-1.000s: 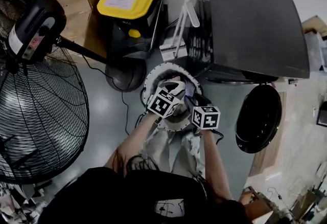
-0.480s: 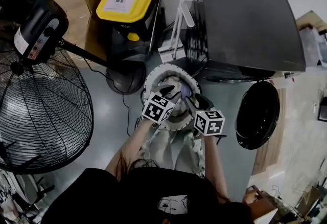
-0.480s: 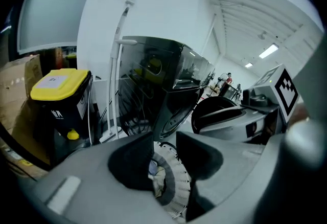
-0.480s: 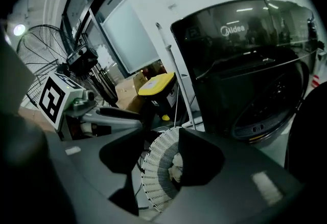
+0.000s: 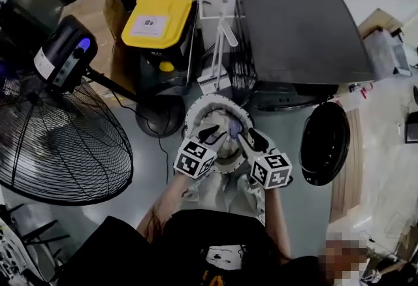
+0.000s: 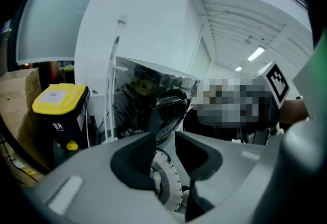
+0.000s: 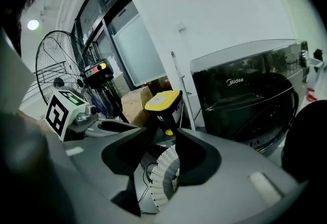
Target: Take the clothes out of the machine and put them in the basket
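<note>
Washing machine (image 5: 297,36), black, far right, round door (image 5: 323,144) swung open. Basket (image 5: 210,100), white, on the floor left of that door, clothes (image 5: 233,127) heaped inside. Left gripper (image 5: 212,134) and right gripper (image 5: 249,140) above the basket, both released, empty. The right jaws have just been closing.

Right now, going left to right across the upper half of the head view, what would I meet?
floor fan → yellow-lidded bin → white stand → washing machine
</note>
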Tool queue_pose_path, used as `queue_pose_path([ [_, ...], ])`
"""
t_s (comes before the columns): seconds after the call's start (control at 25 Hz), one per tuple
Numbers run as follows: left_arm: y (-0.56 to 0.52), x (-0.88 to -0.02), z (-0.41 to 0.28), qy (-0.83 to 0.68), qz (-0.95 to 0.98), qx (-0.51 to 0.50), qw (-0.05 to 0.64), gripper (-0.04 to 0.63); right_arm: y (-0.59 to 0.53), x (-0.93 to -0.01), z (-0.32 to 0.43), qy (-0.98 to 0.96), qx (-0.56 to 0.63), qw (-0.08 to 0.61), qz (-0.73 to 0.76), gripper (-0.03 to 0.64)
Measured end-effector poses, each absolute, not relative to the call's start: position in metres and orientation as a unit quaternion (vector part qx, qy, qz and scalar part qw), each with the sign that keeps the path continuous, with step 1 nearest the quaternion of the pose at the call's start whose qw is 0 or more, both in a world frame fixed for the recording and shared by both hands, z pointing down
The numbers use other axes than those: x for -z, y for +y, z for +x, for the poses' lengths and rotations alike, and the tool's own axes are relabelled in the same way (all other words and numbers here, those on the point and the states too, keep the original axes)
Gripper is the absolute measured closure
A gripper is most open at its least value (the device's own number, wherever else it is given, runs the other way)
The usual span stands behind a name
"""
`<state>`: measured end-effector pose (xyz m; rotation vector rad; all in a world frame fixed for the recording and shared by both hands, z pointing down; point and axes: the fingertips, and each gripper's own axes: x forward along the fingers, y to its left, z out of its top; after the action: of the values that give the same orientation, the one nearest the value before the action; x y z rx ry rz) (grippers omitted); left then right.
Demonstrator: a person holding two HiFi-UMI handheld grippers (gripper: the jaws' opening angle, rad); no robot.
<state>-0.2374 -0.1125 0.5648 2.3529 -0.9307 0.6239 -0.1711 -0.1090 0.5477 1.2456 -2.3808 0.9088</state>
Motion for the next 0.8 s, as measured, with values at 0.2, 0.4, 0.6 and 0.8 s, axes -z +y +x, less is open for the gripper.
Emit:
queue_pose_path([
  [0.2, -0.086, -0.548, -0.244, -0.333, 0.876, -0.230, 0.262, 0.477, -0.089, -0.519, -0.174, -0.836, -0.303, 0.147, 0.433, 0.433],
  [0.4, -0.067, -0.543, -0.245, -0.327, 0.881, -0.242, 0.243, 0.485, -0.068, -0.510, -0.174, -0.842, -0.304, 0.149, 0.419, 0.442],
  [0.6, -0.049, -0.537, -0.241, -0.324, 0.882, -0.241, 0.245, 0.483, -0.047, -0.505, -0.173, -0.847, -0.307, 0.154, 0.405, 0.459],
  [0.8, -0.030, -0.522, -0.234, -0.329, 0.883, -0.244, 0.231, 0.483, -0.023, -0.492, -0.160, -0.857, -0.294, 0.157, 0.393, 0.471],
])
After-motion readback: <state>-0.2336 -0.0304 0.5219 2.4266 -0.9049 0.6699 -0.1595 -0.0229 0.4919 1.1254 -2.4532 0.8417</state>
